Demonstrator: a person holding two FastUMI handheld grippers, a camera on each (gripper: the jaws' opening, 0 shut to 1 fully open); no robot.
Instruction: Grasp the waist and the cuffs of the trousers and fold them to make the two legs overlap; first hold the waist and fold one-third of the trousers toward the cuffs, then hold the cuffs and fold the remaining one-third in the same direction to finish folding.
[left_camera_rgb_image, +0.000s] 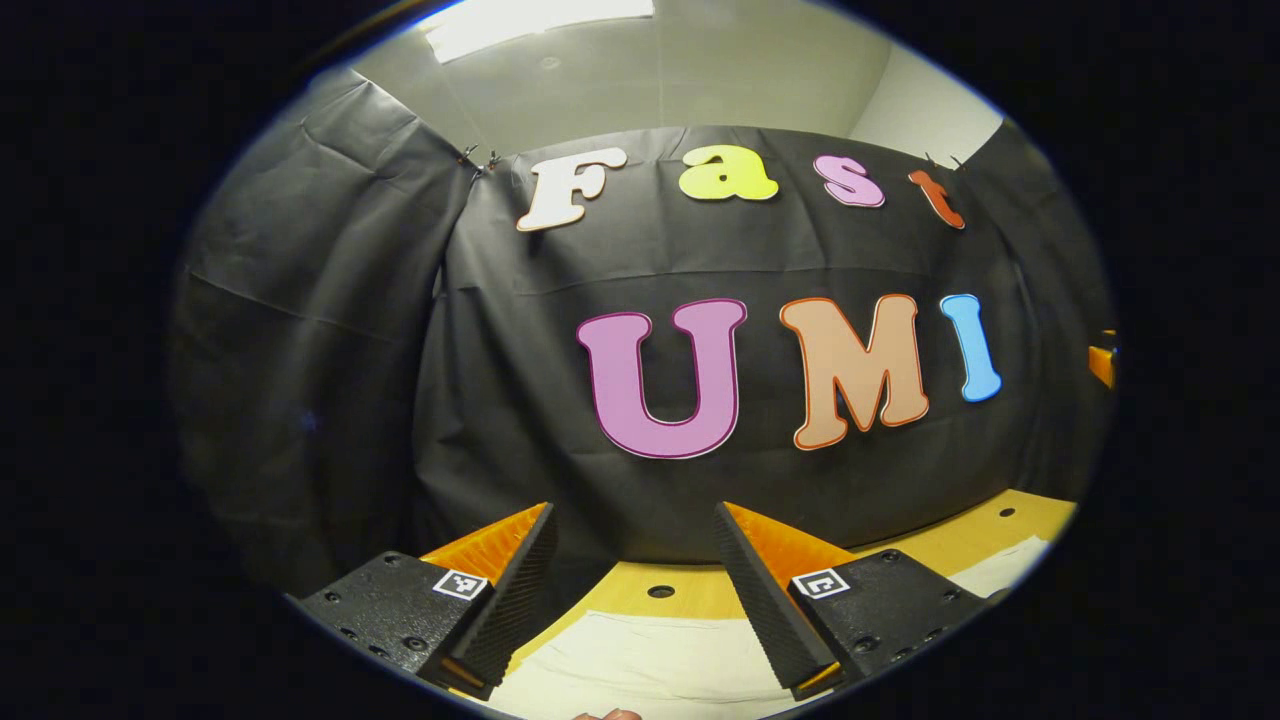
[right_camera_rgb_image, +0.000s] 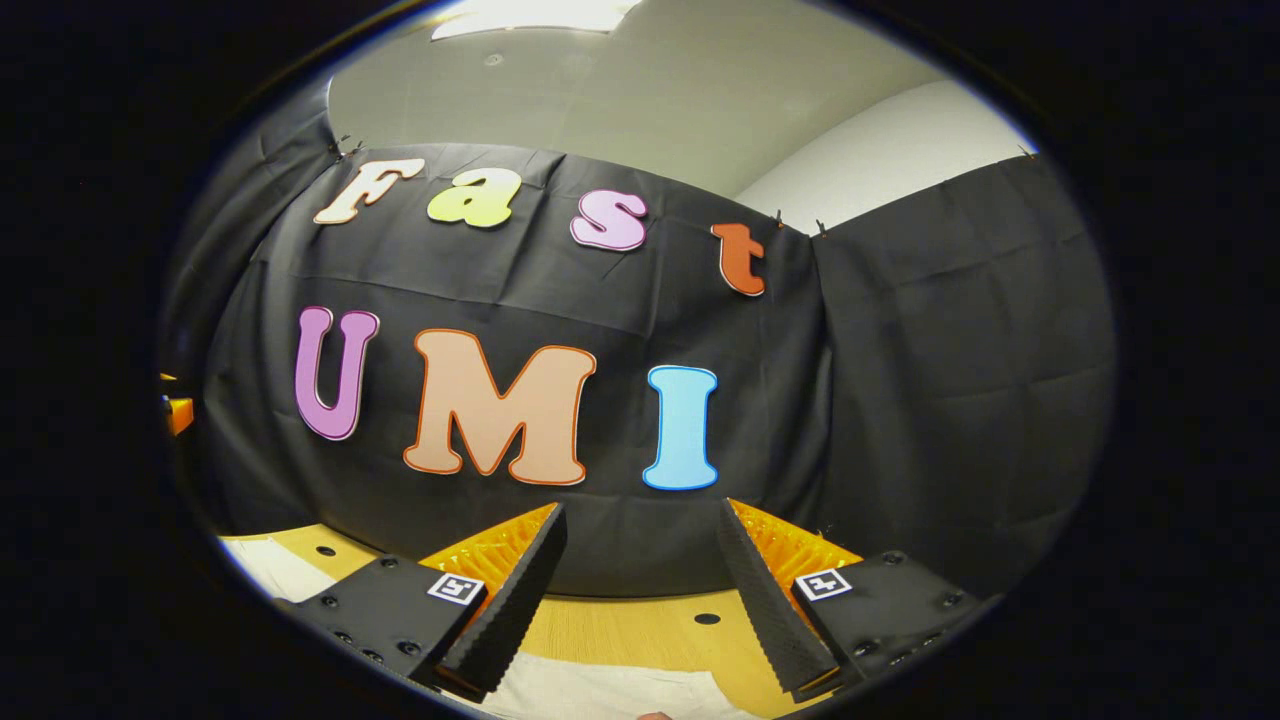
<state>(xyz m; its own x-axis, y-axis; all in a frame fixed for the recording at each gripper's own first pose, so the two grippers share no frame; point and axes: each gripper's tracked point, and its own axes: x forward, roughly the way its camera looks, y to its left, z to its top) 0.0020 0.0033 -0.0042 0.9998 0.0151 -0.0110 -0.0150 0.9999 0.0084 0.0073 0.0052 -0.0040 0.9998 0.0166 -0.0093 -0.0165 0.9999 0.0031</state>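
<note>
Now trousers (left_camera_rgb_image: 640, 665) near table (left_camera_rgb_image: 985, 535) edge.

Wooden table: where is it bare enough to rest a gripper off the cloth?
Bare yellow wooden table lies between the pale trousers and the black backdrop; in the right gripper view, a wider strip. Nearer, fabric covers the surface. Left gripper and right gripper are open above it.
</note>
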